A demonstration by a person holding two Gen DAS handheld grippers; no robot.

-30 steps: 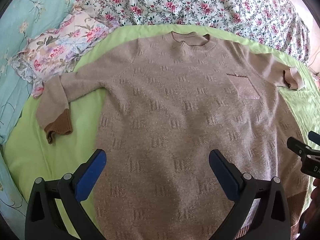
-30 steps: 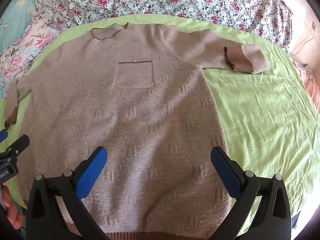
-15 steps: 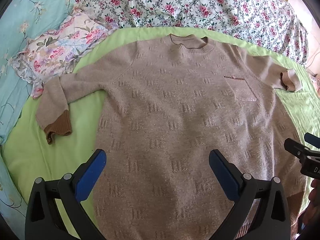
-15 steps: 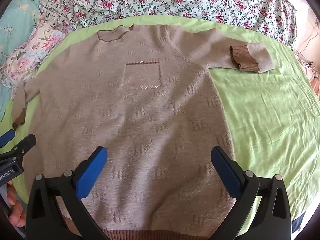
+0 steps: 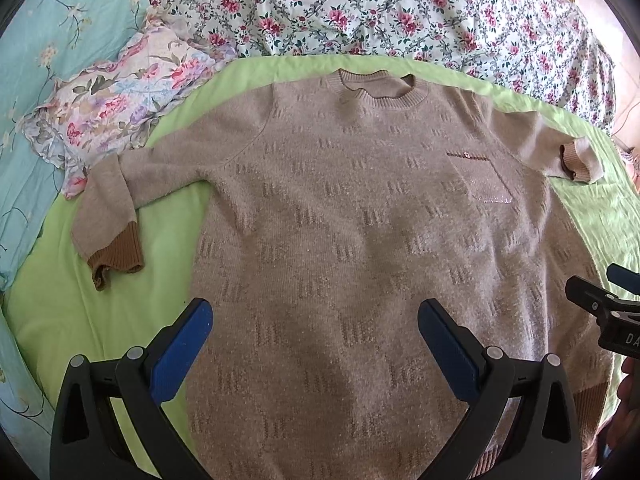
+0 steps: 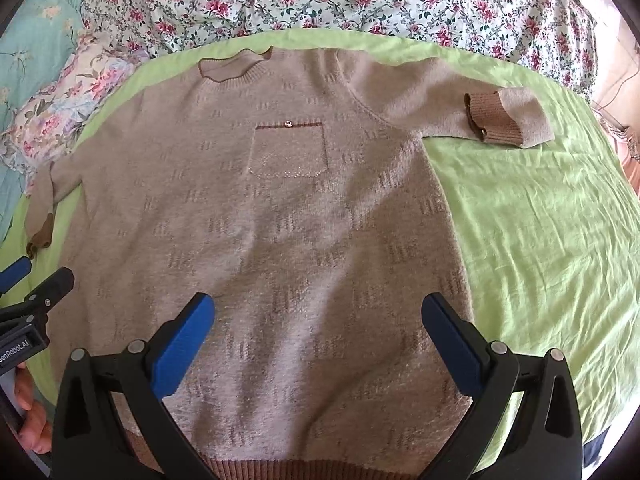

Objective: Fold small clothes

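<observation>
A beige knit sweater [image 5: 360,220] [image 6: 280,240] lies spread face up on a green sheet, collar at the far side, chest pocket [image 6: 288,152] showing. Its left sleeve bends down, ending in a brown cuff [image 5: 116,248]. The other sleeve stretches sideways with its brown cuff [image 6: 492,120] folded back. My left gripper [image 5: 314,332] hovers open above the lower body of the sweater with nothing between its blue pads. Over the sweater's hem area my right gripper [image 6: 318,328] is open too and holds nothing. Each gripper shows at the edge of the other's view.
The green sheet [image 6: 540,240] covers the bed, with bare wrinkled room right of the sweater. A floral quilt [image 5: 400,8] runs along the far side. A flowered pillow [image 5: 120,100] and a turquoise cover [image 5: 48,48] lie at the left. A hand [image 6: 28,420] holds the left gripper's handle.
Both grippers have drifted slightly back from the sweater, which sits a little lower and fuller in the views. The sweater itself has not moved; both grippers stayed open.
</observation>
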